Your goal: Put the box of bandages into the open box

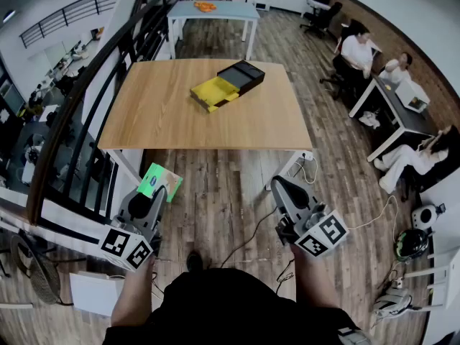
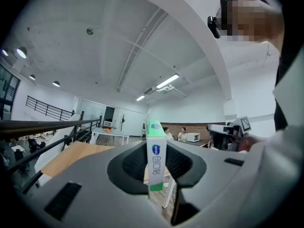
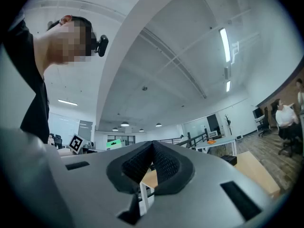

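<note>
My left gripper is shut on the green and white box of bandages, held over the floor short of the wooden table. In the left gripper view the box of bandages stands upright on its narrow edge between the two jaws, which press on both its sides. The open box, a black sleeve with a yellow drawer pulled out, lies on the far middle of the table. My right gripper is shut and holds nothing; in the right gripper view its pads meet at their tips.
A black railing runs along the left. A white table stands beyond the wooden one. People sit at desks to the right. A cable trails on the wood floor between my grippers.
</note>
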The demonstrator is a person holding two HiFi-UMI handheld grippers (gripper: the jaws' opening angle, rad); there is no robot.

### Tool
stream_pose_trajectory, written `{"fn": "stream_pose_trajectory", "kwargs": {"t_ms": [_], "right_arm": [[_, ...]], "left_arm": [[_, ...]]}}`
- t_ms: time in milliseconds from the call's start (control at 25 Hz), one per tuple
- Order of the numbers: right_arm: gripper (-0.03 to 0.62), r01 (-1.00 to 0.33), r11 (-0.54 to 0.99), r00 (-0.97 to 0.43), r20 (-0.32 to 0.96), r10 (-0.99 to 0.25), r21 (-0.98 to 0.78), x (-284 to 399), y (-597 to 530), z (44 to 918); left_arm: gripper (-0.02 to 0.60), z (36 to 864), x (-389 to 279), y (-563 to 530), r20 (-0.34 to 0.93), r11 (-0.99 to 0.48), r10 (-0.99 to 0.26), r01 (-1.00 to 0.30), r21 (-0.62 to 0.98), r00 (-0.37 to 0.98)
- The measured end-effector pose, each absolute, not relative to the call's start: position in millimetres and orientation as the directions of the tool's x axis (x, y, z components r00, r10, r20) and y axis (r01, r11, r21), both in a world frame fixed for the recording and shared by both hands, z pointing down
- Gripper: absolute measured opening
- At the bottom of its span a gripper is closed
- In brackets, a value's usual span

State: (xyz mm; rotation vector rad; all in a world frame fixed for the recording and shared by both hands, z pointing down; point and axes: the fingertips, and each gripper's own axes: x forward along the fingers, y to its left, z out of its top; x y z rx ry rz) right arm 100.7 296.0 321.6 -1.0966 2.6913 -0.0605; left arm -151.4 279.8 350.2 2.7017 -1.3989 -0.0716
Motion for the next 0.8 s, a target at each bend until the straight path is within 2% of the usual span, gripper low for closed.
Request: {"fn": "stream_pose_trajectory", "kwargs": {"t_ms": [800], "right_arm": [[0.037, -0.677, 0.719, -0.683, -0.227, -0.694, -0.159, 153, 321, 324]], "left_arm": [[0.094, 335, -113, 298, -0.033, -0.553, -0.833, -0.828, 0.099, 0.552]]}}
